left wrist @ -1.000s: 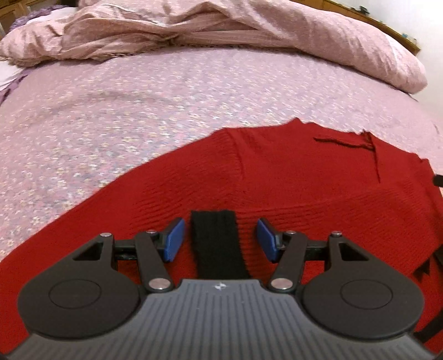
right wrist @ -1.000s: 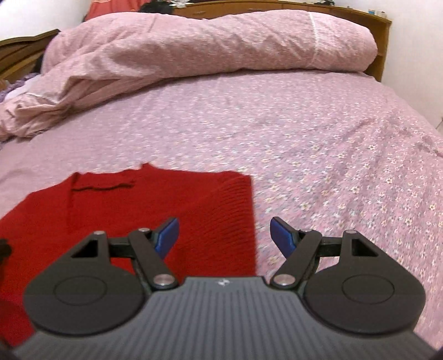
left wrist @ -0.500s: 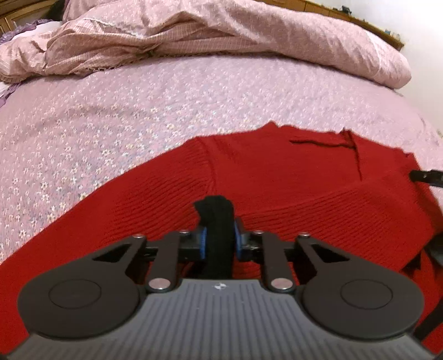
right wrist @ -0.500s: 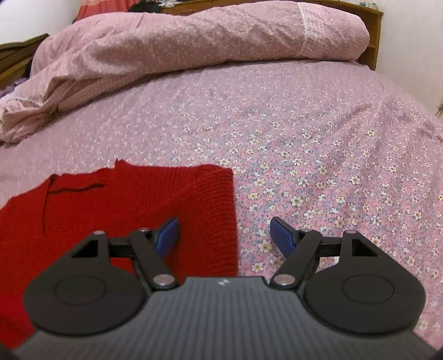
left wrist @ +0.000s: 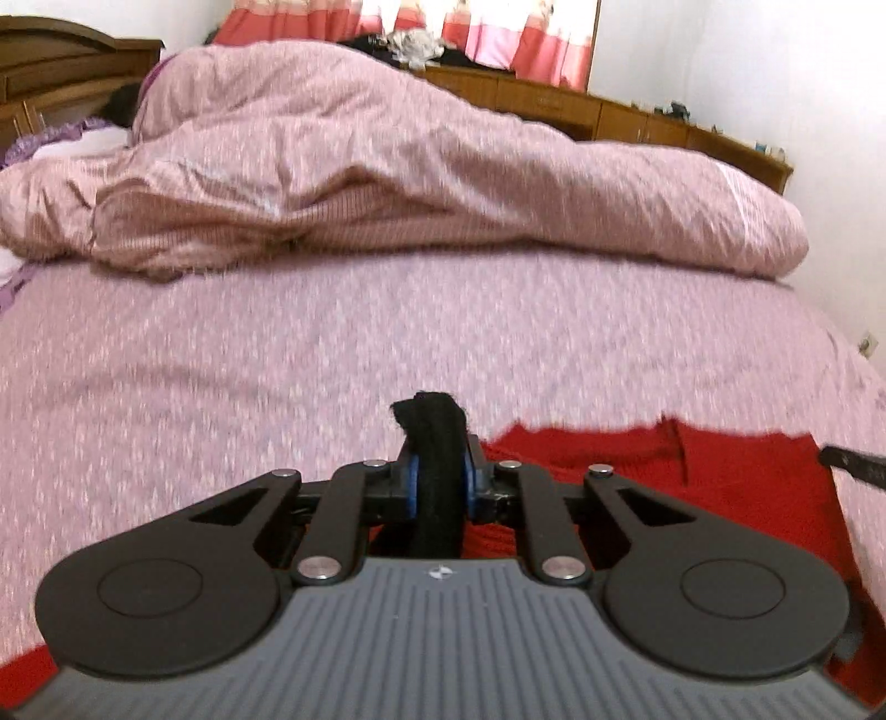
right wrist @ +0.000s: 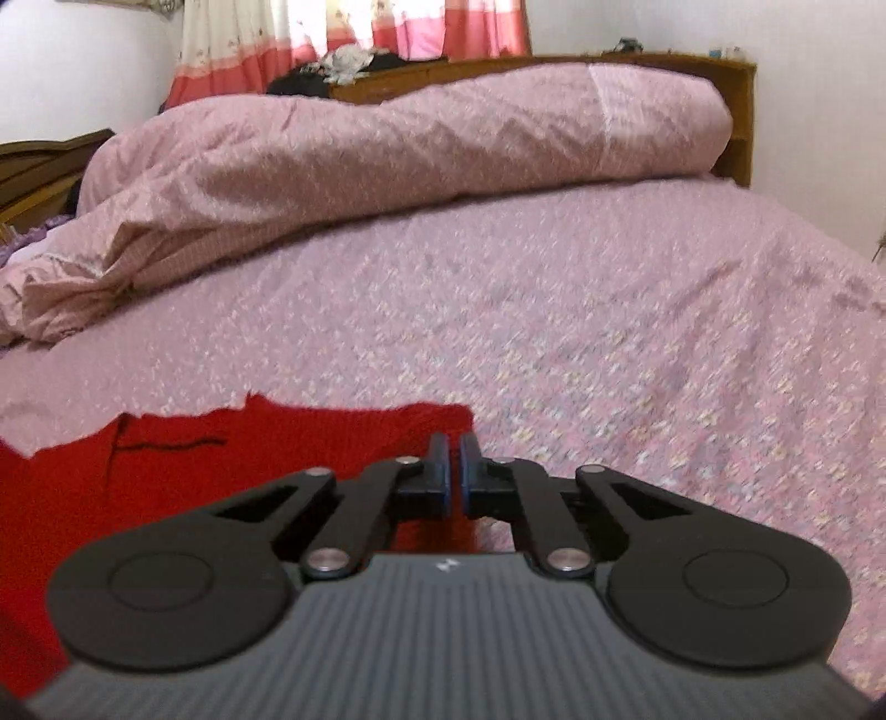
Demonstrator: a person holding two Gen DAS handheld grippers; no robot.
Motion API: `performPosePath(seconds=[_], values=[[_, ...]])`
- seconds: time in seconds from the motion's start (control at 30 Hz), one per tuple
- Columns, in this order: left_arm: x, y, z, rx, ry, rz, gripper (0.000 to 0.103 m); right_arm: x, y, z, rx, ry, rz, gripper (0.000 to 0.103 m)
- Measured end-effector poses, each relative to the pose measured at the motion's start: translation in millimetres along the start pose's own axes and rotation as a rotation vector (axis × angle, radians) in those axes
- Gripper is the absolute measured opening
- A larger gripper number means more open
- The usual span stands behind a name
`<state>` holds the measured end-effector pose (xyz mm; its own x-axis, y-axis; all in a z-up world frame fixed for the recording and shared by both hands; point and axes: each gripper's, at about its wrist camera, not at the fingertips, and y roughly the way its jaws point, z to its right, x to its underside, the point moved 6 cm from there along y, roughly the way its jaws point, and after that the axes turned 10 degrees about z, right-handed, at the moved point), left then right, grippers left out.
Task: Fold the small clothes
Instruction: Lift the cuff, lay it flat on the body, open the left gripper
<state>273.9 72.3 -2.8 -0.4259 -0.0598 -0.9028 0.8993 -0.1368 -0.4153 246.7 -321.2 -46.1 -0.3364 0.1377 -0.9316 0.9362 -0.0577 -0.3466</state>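
A red knit garment point(left wrist: 664, 471) lies flat on the pink floral bedsheet point(left wrist: 387, 343); it also shows in the right wrist view point(right wrist: 221, 459). My left gripper point(left wrist: 440, 482) is shut on a black strap point(left wrist: 434, 443) of the garment and holds it lifted above the bed. My right gripper point(right wrist: 454, 471) is shut at the garment's right edge; whether it pinches the red fabric is hidden by the fingers. The right gripper's finger shows at the right edge of the left wrist view point(left wrist: 853, 465).
A crumpled pink duvet point(left wrist: 387, 183) lies across the far side of the bed. A wooden headboard point(right wrist: 554, 72) and red-and-white curtains point(right wrist: 360, 27) stand behind it. The bedsheet point(right wrist: 609, 332) stretches between the garment and the duvet.
My left gripper closed on the black strap and lifted it, tilting up. My right gripper went from open to shut at the garment's right edge and also rose.
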Motion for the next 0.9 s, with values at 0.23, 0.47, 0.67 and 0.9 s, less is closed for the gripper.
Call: performPosePath(seconds=[0.23,0.47,0.67,0.9], values=[[3.0,45.7,2.2,-0.047,0.079,-0.041,0.017,-4.6,4.0,12.2,0.077,-0.029,0.038,0.003],[37.2,80.8,-9.1,-0.097,0.102,-0.157,0.019,5.3,-8.5,1.1,0.014,0.012,-0.02,0.006],[39.5,74.6,-18.3,-0.162,0.148,-0.147,0.051,25.9,-15.3,-23.8,-0.039,-0.09,-0.067,0.007],[33.9,35.9,-44.1,-0.193,0.128,-0.16,0.068,32.9,-6.2,-23.6,-0.001,-0.102,-0.098,0.004]])
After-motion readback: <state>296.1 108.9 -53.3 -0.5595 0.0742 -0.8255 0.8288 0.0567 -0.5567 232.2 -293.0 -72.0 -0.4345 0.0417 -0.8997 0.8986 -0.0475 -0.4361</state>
